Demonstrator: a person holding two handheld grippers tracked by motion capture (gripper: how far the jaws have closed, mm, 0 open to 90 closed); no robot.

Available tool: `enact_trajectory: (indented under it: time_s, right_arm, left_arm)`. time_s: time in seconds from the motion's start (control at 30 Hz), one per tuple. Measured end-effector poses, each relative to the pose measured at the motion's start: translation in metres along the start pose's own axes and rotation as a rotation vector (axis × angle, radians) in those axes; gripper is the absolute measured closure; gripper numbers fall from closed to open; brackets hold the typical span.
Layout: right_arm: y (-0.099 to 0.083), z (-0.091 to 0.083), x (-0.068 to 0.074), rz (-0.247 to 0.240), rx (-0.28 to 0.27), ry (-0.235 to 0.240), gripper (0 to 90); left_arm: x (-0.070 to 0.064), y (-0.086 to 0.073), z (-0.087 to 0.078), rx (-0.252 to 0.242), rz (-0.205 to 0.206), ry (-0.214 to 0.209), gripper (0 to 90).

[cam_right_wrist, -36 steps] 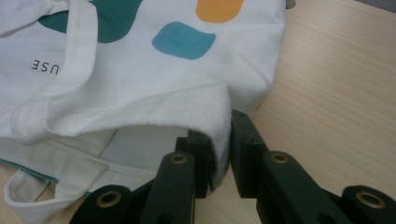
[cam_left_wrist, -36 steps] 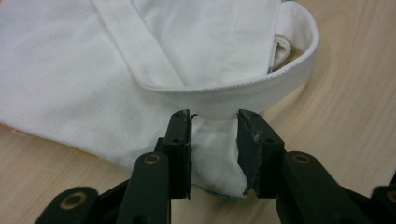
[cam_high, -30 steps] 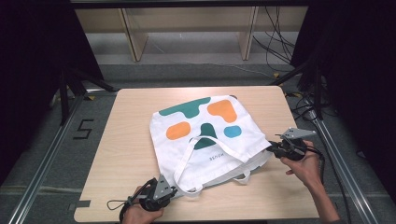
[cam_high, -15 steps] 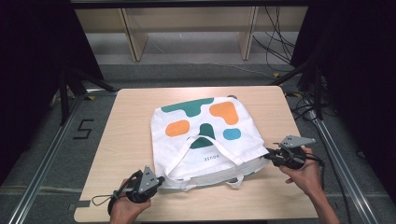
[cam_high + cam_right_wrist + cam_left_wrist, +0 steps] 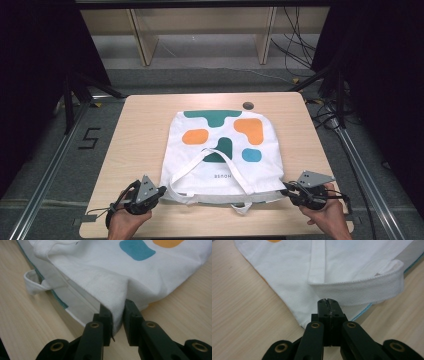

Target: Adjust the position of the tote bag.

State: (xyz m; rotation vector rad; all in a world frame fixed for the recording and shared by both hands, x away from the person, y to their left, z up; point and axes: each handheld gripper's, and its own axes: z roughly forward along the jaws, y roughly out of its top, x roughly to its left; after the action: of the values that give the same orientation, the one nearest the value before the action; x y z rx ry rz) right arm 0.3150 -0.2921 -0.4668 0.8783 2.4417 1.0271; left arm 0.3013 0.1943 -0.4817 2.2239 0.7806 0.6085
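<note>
The left tool is clenched beside the bag's corner; the right tool pinches the bag's other corner on the bench.

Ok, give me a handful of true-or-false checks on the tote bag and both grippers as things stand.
1. The right gripper has the bag's corner cloth between its jaws. True.
2. The left gripper stands wide open above the bag. False: its jaws are pressed together at the edge of the white tote bag; whether cloth is pinched between them cannot be told.
3. The bag lies with its handles toward the person. True: one handle loops over the bag's near half.
4. The bag hangs off the far edge of the table. False: it lies flat, wholly on the tabletop.
5. The bag is plain white. False: it bears green, orange and blue shapes.
</note>
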Motion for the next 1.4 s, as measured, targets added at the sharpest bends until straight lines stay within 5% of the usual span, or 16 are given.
enact_trajectory:
  time_s: [0.17,0.3,0.67,0.7,0.73,0.8,0.87,0.93,0.97,1.0,1.03,1.07,1.1,1.2,1.3,1.4]
  right_arm:
    - [-0.003,0.003,-0.004,0.072,0.02,0.018,68.0]
    - [0.001,0.012,0.002,-0.004,0.052,-0.027,49.5]
    - [0.011,0.016,0.017,-0.144,0.052,-0.037,42.8]
    - [0.012,0.018,0.019,-0.171,0.044,-0.055,42.4]
    - [0.013,0.018,0.021,-0.165,0.046,-0.062,41.7]
    - [0.017,0.021,0.025,-0.214,0.041,-0.043,48.2]
    - [0.017,0.021,0.025,-0.201,0.055,-0.026,52.6]
    - [0.019,0.02,0.02,-0.176,0.022,0.023,75.7]
    - [0.019,0.02,0.02,-0.176,0.022,0.023,75.7]
    - [0.022,0.016,0.012,-0.082,-0.03,0.058,83.9]
    - [0.022,0.015,0.007,-0.062,-0.05,0.073,86.2]
    - [0.022,0.015,0.007,-0.062,-0.05,0.073,86.2]
    - [0.021,0.013,-0.002,0.048,-0.091,0.111,87.9]
    - [0.021,0.013,-0.012,0.082,-0.109,0.122,88.4]
    - [0.022,0.013,-0.014,0.185,-0.119,0.16,88.5]
    - [0.023,0.012,-0.015,0.2,-0.142,0.177,88.6]
  left_arm:
    - [0.0,0.001,0.004,-0.002,-0.003,-0.008,89.4]
    - [-0.001,0.002,0.007,-0.003,-0.006,-0.015,89.5]
    - [0.003,-0.001,0.007,-0.038,-0.065,-0.039,79.8]
    - [0.004,-0.001,0.005,-0.011,-0.039,-0.039,79.8]
    - [0.002,-0.002,0.007,-0.032,-0.071,-0.058,78.4]
    - [0.001,-0.002,0.007,-0.024,-0.064,-0.067,75.4]
    - [-0.002,-0.001,0.008,-0.033,-0.091,-0.074,72.5]
    - [-0.004,-0.001,0.008,-0.026,-0.092,-0.082,68.2]
    - [-0.003,0.0,0.009,-0.028,-0.081,-0.074,68.2]
    - [-0.002,0.0,0.007,-0.015,-0.065,-0.083,64.6]
    - [-0.004,-0.001,0.007,-0.036,-0.082,-0.09,62.5]
    - [-0.004,-0.001,0.007,-0.036,-0.082,-0.09,58.5]
    - [-0.004,0.0,0.005,-0.049,-0.089,-0.085,53.8]
    - [-0.005,0.0,0.004,-0.042,-0.103,-0.088,42.7]
    - [-0.012,0.0,0.002,-0.051,-0.119,-0.126,38.5]
    - [-0.016,0.001,0.001,-0.043,-0.098,-0.133,35.2]
